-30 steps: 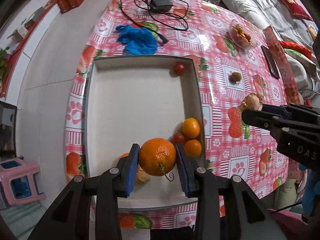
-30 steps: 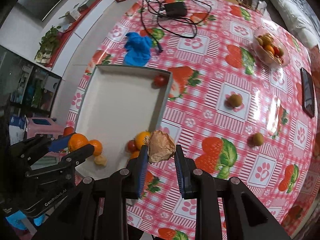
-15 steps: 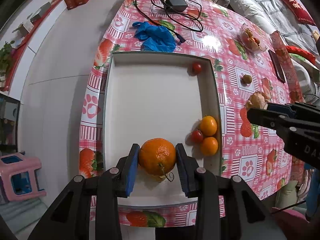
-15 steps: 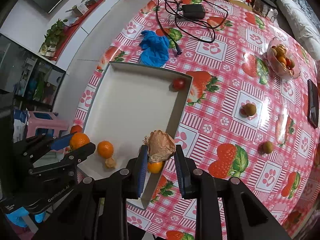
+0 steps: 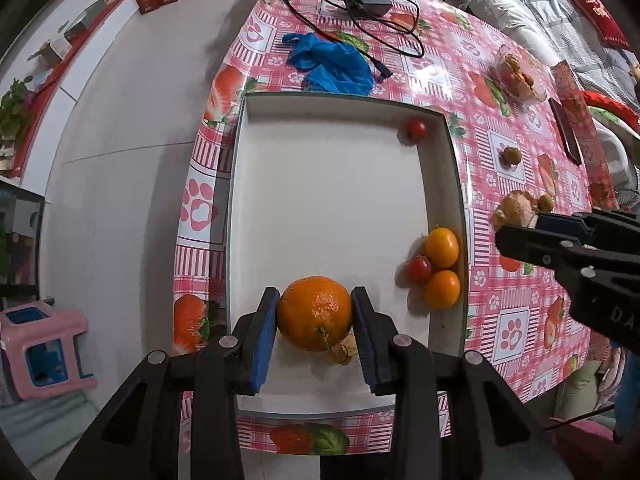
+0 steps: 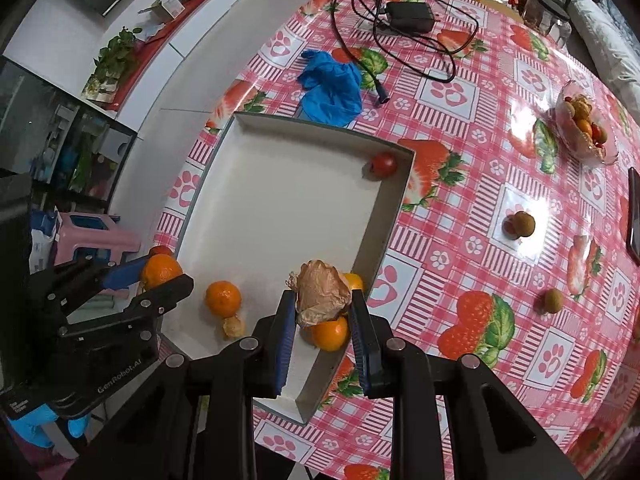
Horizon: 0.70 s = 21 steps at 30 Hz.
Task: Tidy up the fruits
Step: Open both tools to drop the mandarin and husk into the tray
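My left gripper [image 5: 315, 316] is shut on a large orange [image 5: 315, 313] and holds it above the near end of the white tray [image 5: 320, 216]. My right gripper [image 6: 323, 308] is shut on a brown papery husked fruit [image 6: 322, 296] and holds it above the tray's near right corner. In the tray lie two small oranges [image 5: 441, 247] with a cherry tomato [image 5: 418, 269] at the right wall, another tomato [image 5: 416, 128] in the far corner, one more small orange [image 6: 223, 298] and a husked fruit [image 6: 233, 326].
The pink strawberry tablecloth [image 6: 472, 216] carries two brown round fruits [image 6: 523, 224], a glass bowl of fruit [image 6: 584, 124], a blue glove [image 6: 330, 88], a black cable and adapter [image 6: 408, 16] and a phone [image 6: 634, 216]. A pink stool [image 5: 44, 352] stands on the floor at the left.
Both grippers have moved left over the tray with their fruit still held. The tray and table have shifted right in both views.
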### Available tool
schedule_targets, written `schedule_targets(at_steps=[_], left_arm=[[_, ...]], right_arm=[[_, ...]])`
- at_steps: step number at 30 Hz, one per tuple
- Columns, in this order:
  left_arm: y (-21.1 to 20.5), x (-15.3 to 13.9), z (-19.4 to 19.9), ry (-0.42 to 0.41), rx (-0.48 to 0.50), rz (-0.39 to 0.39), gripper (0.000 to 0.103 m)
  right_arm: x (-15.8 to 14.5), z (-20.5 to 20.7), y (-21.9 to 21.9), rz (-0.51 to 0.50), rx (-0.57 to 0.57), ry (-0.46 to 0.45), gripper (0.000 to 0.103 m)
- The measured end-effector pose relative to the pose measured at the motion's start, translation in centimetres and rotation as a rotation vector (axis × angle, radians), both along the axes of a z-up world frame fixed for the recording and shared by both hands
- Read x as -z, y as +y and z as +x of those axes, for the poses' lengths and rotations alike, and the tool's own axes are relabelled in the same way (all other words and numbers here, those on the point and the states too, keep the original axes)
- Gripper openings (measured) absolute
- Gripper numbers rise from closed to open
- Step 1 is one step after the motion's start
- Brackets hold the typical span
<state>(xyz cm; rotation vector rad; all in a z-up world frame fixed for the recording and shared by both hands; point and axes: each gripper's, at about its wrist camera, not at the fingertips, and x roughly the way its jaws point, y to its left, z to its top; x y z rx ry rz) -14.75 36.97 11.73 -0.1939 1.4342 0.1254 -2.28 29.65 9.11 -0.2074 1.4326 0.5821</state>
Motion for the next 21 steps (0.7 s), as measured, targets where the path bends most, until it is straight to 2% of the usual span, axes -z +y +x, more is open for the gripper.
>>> schedule_targets(at_steps=[11,18,20,21], left_arm=[[-1.8,3.3,0.3,0.067,0.051,0.011,0.040],[-1.9,4.2,0.7,0.071,0.046,0.012,0.041],[-2.1,4.3,0.9,0.071,0.051,0.018,0.045],[-2.2,4.3,1.0,0.071,0.052,0.021,0.051]], right_arm=[[4.3,-1.1,1.6,-0.024,-0.018,0.097,0.028],[6.4,-0.4,2.7,-0.043,-0.013,0.119,0.028],[6.9,-0.1,3.0,-0.043,-0.012,0.124,0.028],[7.1,0.0,3.3,-0.044,-0.013,0.127,0.028]])
